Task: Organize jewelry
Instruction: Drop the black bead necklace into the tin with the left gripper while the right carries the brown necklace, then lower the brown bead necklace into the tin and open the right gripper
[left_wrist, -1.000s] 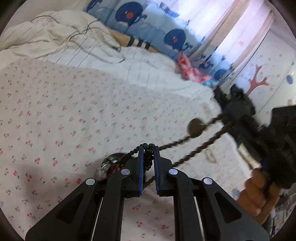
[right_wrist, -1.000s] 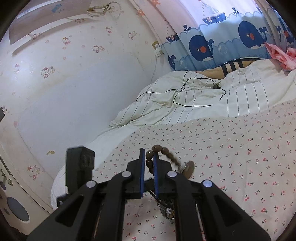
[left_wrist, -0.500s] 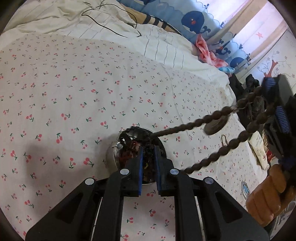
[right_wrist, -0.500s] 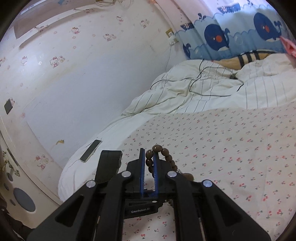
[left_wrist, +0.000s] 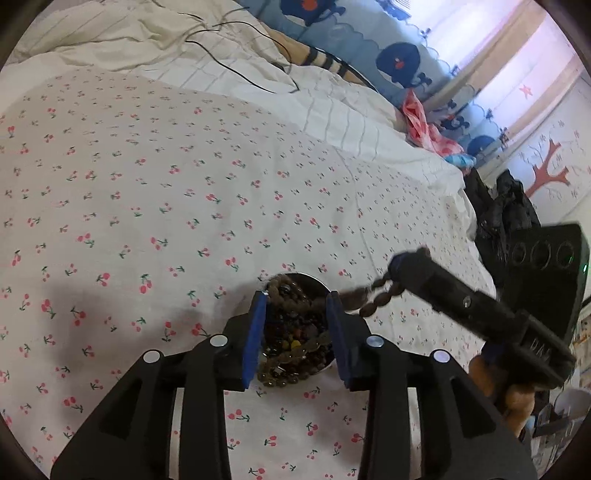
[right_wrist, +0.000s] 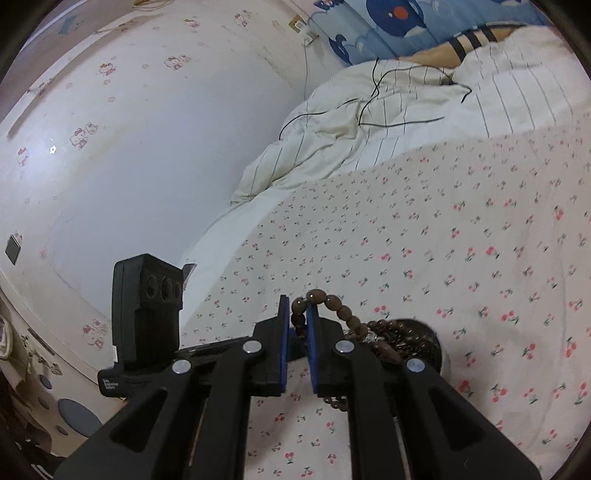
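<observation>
A small metal bowl (left_wrist: 312, 277) full of dark beaded jewelry sits on the cherry-print bedsheet. My left gripper (left_wrist: 295, 328) is open right over the bowl, holding nothing. My right gripper (right_wrist: 297, 325) is shut on a brown bead necklace (right_wrist: 341, 310), whose strand droops down into the bowl (right_wrist: 437, 345). In the left wrist view the right gripper (left_wrist: 397, 264) reaches in from the right, with the necklace (left_wrist: 373, 295) hanging from its tip to the bowl's rim.
The bedsheet (left_wrist: 166, 206) spreads wide to the left and behind. A rumpled striped duvet (left_wrist: 147, 40) with a black cable lies at the head of the bed. Dark clothing (left_wrist: 506, 206) is piled at the bed's right edge. The wall (right_wrist: 147, 166) flanks the bed.
My left gripper has opened and let go of the necklace, whose end dropped into the bowl. The right gripper has come down closer to the bowl, and the stretched strand now hangs slack.
</observation>
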